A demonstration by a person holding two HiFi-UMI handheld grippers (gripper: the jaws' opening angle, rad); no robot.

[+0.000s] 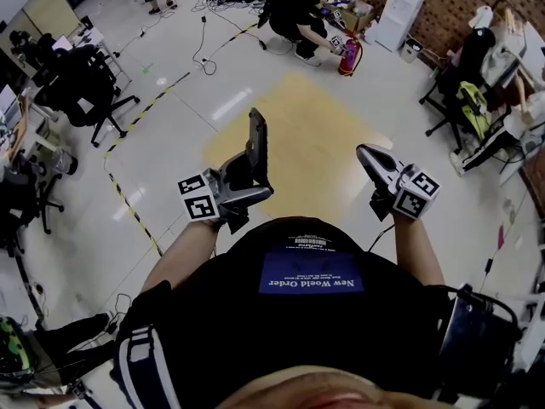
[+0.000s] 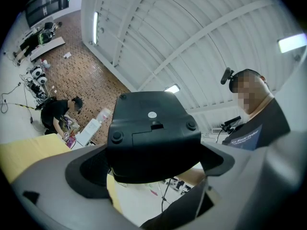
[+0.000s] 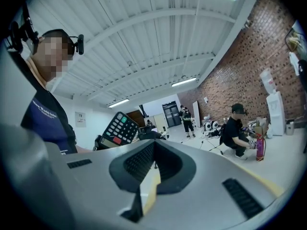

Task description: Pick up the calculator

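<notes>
Presently held, items as counted:

1. Grippers, two. Both are raised in front of the holder's chest, above the floor, and each carries one marker cube.
 - Left gripper (image 1: 255, 186): its forearm (image 1: 183, 254) rises from the torso toward 1 o'clock. The jaws are clamped on the lower edge of the calculator.
 - Right gripper (image 1: 366, 154): its forearm (image 1: 415, 241) rises toward 11 o'clock. The jaws are pressed together, tip pointing to 11 o'clock, with nothing between them.

2. Calculator (image 1: 257, 143), one. It is black and stands nearly upright at 12 o'clock from the left gripper, off the floor.
 - The left gripper view shows its back with round feet and a battery cover.
 - The right gripper view shows its keypad side, tilted, at 10 o'clock from the closed jaws.

3. Yellow floor patch (image 1: 324, 135), one, beneath both grippers.

4. Crouching person (image 1: 298, 15), one, at 12 o'clock in the head view.

5. Red fire extinguisher (image 1: 349, 56), one, just beside that person at their 4 o'clock.

6. Black office chair (image 1: 85, 88), one counted at 10 o'clock. Others at the room's edges are too cluttered to count.
</notes>
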